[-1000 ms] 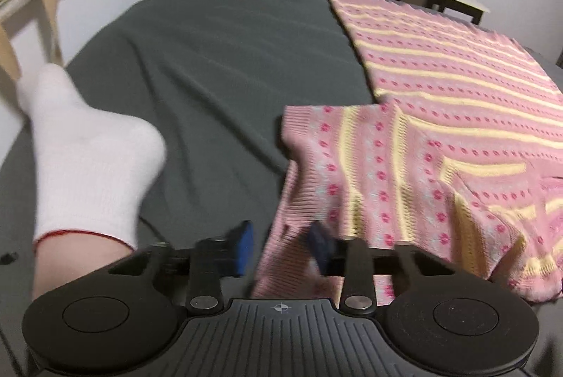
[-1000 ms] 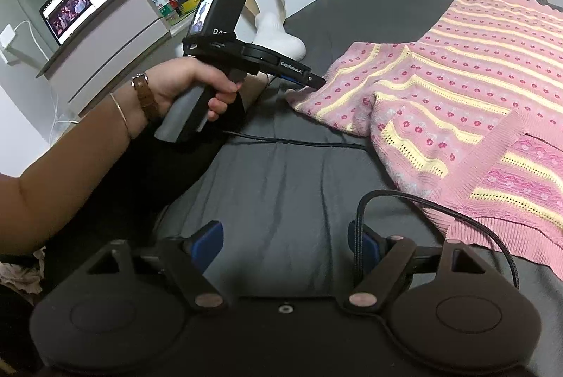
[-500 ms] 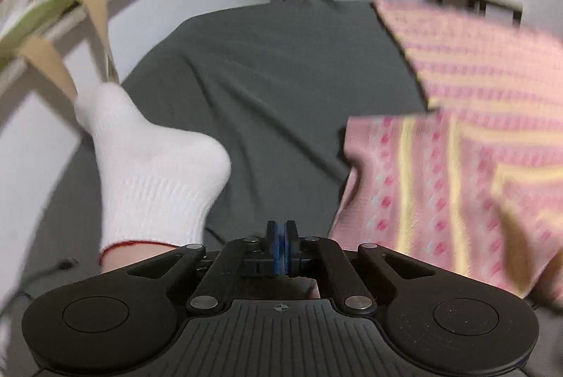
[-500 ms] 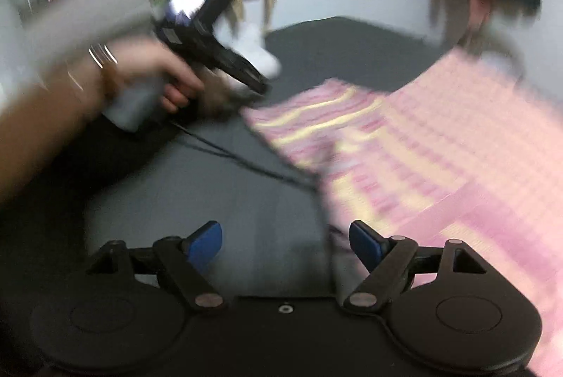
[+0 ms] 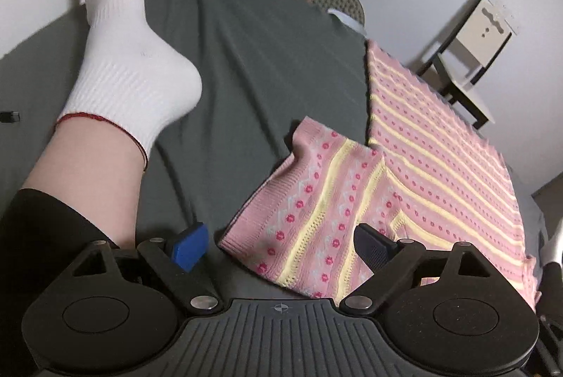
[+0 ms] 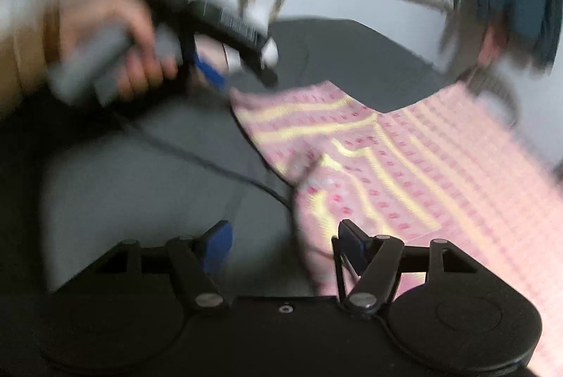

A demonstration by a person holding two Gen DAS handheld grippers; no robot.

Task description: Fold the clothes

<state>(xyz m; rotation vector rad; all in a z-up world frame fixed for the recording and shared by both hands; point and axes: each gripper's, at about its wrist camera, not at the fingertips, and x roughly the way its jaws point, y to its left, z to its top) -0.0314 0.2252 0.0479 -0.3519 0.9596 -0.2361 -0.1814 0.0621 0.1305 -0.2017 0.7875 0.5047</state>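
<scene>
Sweater (image 5: pixel 432 144), a soft pink knit, lies spread on the grey bed (image 5: pixel 253 60); likely limp and light, best pinched at the sleeve cuff (image 5: pixel 281 211). Left gripper (image 5: pixel 278 243) and right gripper (image 6: pixel 281 243) both gape, empty.

The sweater (image 5: pixel 432 144) is pink, banded with pale yellow stripes and rows of small red flowers. It lies on a dark grey bed (image 5: pixel 246 53). The sock (image 5: pixel 130 60) is white, trimmed red.

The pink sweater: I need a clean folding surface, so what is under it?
The pink sweater lies on a dark grey sheet. Anything beneath the knit itself is covered.
</scene>
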